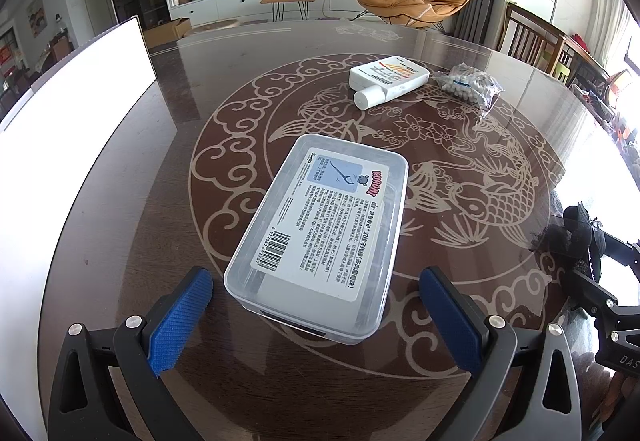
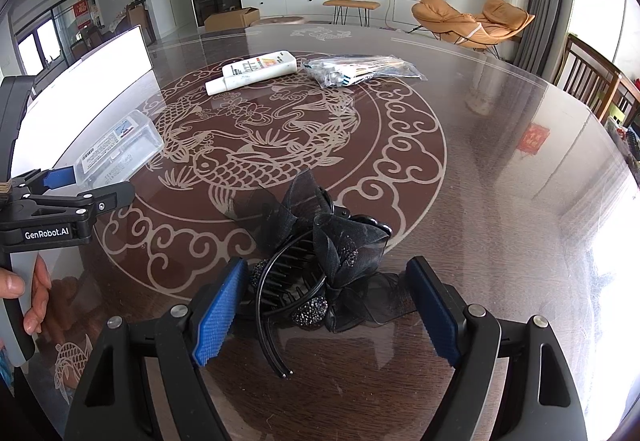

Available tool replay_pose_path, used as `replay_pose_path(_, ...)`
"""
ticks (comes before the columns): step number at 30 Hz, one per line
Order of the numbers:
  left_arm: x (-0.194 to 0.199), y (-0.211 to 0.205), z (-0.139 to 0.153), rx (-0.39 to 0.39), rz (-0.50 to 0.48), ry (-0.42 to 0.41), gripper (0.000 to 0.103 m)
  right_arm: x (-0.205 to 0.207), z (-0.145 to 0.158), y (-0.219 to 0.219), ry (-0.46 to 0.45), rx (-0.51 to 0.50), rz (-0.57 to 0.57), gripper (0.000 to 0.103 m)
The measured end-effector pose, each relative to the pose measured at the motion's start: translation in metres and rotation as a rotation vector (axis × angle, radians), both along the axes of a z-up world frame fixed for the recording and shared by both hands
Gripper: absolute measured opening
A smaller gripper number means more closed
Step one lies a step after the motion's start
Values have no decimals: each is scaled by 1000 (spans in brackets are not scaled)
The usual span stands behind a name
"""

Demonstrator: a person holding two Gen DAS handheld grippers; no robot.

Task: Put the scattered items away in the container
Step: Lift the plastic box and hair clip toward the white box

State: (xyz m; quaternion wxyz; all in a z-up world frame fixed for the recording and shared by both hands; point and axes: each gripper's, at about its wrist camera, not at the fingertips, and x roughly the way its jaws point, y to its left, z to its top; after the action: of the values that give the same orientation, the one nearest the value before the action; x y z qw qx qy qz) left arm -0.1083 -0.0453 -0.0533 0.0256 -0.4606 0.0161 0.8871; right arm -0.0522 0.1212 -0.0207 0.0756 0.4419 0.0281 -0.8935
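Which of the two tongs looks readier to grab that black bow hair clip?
The right tongs. They are open with the black bow hair clip lying between their blue pads. The left tongs, also open, face the clear plastic box, and the clip lies off to their side.

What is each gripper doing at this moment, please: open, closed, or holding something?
Left gripper: open, empty, its fingers either side of the clear plastic box.
Right gripper: open, empty, straddling the black hair accessories.

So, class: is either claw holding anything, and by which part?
Nothing is held. The left claw stands open around the plastic box; the right claw open around the black hair clip.
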Motion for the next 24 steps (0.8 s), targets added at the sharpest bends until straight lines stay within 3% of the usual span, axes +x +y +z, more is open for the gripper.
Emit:
replay_pose_path(1, 0, 0, 0, 0, -1, 0, 103, 0, 1, 2, 6, -19, 1, 77)
replay_pose_path(2, 1, 0, 0, -1, -6, 1, 103, 0, 3, 3, 12, -40, 3, 63)
replay_pose_path(3, 3, 2, 2, -2, -17, 14, 91, 0, 4, 4, 19, -41, -5, 52)
replay_pose_path(5, 10, 7, 7, -13, -36, 48, 64, 0, 4, 7, 21, -58, -13, 50)
replay_pose_path(11, 28, 17, 19, -70, -28, 100, 62, 9, 6, 7, 32, -64, -1, 50)
replay_pose_path(21, 46, 14, 52, -64, -1, 188, 61, 28, 19, 12, 71, -100, -5, 50)
replay_pose_path(24, 49, 8, 56, -30, 7, 191, 61, 30, 27, 13, 89, -114, -5, 50)
